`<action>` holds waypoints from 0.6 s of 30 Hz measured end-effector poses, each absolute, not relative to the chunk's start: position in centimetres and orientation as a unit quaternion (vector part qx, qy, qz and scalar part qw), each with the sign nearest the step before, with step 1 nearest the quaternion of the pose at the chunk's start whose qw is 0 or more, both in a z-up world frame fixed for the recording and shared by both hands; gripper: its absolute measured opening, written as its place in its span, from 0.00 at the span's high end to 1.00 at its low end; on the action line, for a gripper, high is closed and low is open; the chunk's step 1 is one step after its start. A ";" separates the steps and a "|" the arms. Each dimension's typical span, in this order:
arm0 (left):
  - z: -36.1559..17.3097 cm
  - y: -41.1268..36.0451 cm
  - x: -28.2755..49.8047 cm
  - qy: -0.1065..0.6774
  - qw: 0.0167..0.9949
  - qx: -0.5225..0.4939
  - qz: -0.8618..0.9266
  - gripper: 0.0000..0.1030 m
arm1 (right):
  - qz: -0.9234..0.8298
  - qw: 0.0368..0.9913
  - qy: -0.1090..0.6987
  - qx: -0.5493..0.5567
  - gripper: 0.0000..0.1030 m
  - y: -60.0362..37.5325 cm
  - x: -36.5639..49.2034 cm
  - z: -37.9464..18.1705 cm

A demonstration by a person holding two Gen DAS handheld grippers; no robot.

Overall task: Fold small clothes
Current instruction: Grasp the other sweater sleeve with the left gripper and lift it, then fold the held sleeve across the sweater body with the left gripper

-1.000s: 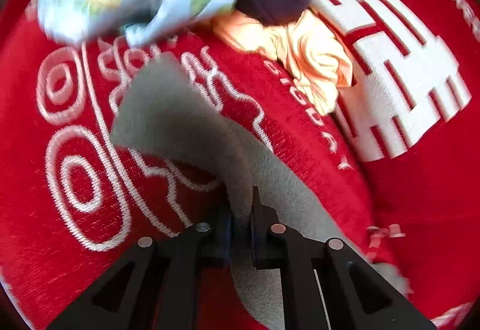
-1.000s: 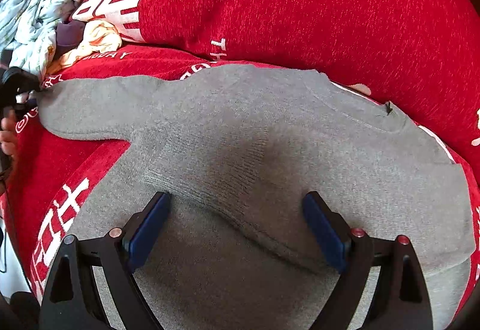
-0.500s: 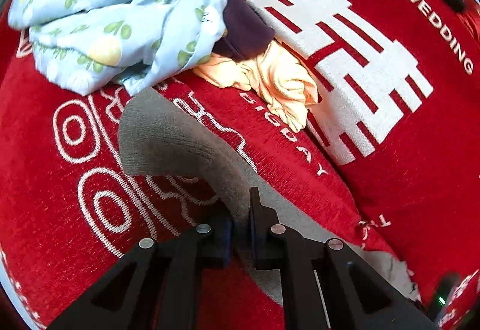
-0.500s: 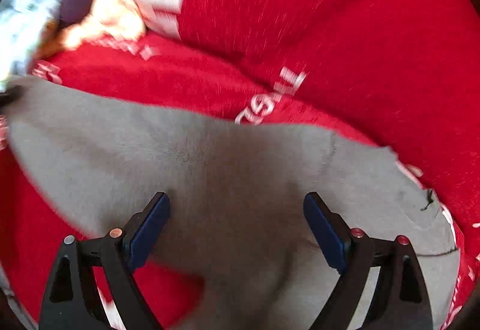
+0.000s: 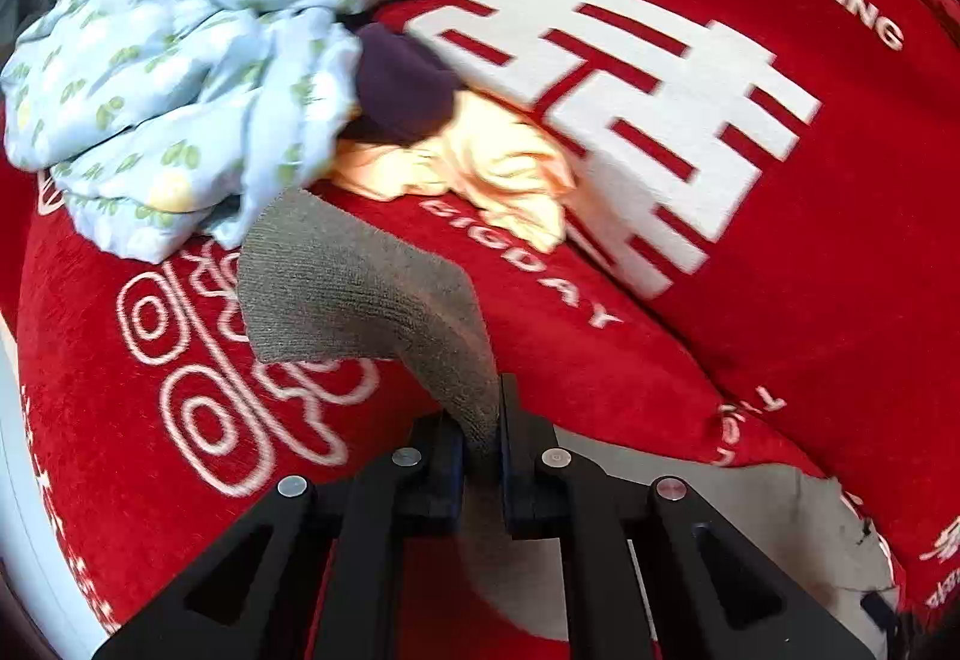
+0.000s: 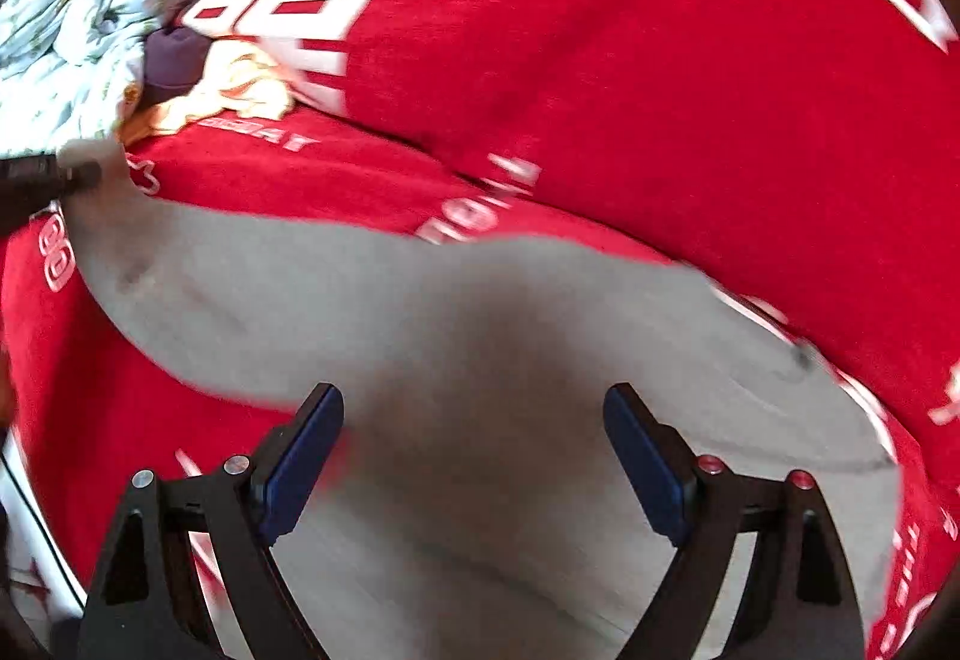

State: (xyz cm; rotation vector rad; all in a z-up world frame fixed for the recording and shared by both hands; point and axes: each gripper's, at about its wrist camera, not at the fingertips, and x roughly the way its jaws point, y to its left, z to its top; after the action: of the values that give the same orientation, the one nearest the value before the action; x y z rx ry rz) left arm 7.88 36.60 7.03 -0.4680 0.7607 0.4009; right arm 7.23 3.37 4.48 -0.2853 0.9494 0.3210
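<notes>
Pinching the sleeve of the grey sweater (image 5: 360, 294) in our left gripper (image 5: 480, 450), we stretch it flat across the red blanket (image 6: 600, 60) (right gripper (image 6: 474, 420) jaws spread above its body).

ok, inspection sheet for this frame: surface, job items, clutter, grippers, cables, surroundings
Surface: red cover with white wedding lettering.
Job's things: grey garment spread flat; one end, seemingly a sleeve, lifted.
Clutter: light blue printed cloth, dark purple item and pale orange cloth piled beyond the sleeve.
Grippers: left gripper shut on the sleeve; right gripper open over the garment's body, blurred.
Cables: thin dark line at left edge, possibly a cable.
Surroundings: nothing seen.
</notes>
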 end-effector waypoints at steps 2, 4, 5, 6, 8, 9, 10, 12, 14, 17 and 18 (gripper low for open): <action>7.7 34.7 8.6 0.369 0.886 -0.212 0.184 0.90 | 0.135 0.868 0.458 -0.138 0.12 -0.2 5.9 4.1; 8.4 32.3 9.2 0.374 0.889 -0.194 0.177 0.90 | 0.124 0.866 0.467 -0.129 0.12 -3.4 4.8 3.6; 8.7 31.1 9.6 0.378 0.891 -0.184 0.174 0.90 | 0.121 0.865 0.471 -0.124 0.12 -4.5 4.4 3.5; 8.9 30.0 9.9 0.382 0.891 -0.177 0.170 0.90 | 0.118 0.865 0.474 -0.119 0.12 -5.5 4.0 3.2; 9.2 27.3 10.6 0.392 0.891 -0.161 0.162 0.90 | 0.109 0.864 0.478 -0.111 0.12 -7.3 3.3 2.7; 9.3 26.1 10.9 0.396 0.891 -0.153 0.160 0.90 | 0.106 0.865 0.479 -0.108 0.12 -8.0 3.0 2.5; 9.4 24.5 11.2 0.401 0.891 -0.143 0.155 0.90 | 0.103 0.866 0.479 -0.104 0.12 -8.6 2.7 2.4; 9.6 22.2 11.7 0.407 0.892 -0.130 0.147 0.90 | 0.098 0.868 0.478 -0.091 0.12 -10.1 2.3 2.4; 9.6 19.4 12.1 0.413 0.892 -0.115 0.140 0.90 | 0.096 0.870 0.478 -0.074 0.12 -11.7 2.0 2.5; 9.5 15.5 12.6 0.423 0.892 -0.094 0.130 0.90 | 0.089 0.875 0.473 -0.060 0.12 -13.8 1.8 2.9; 9.4 13.9 12.8 0.426 0.892 -0.082 0.127 0.90 | 0.087 0.876 0.471 -0.057 0.12 -14.4 1.7 3.0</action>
State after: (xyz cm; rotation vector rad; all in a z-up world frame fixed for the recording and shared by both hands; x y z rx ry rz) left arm 12.76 13.91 9.41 -0.1701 0.8844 0.2640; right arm 1.69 -14.45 2.99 -0.1196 0.9840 0.1812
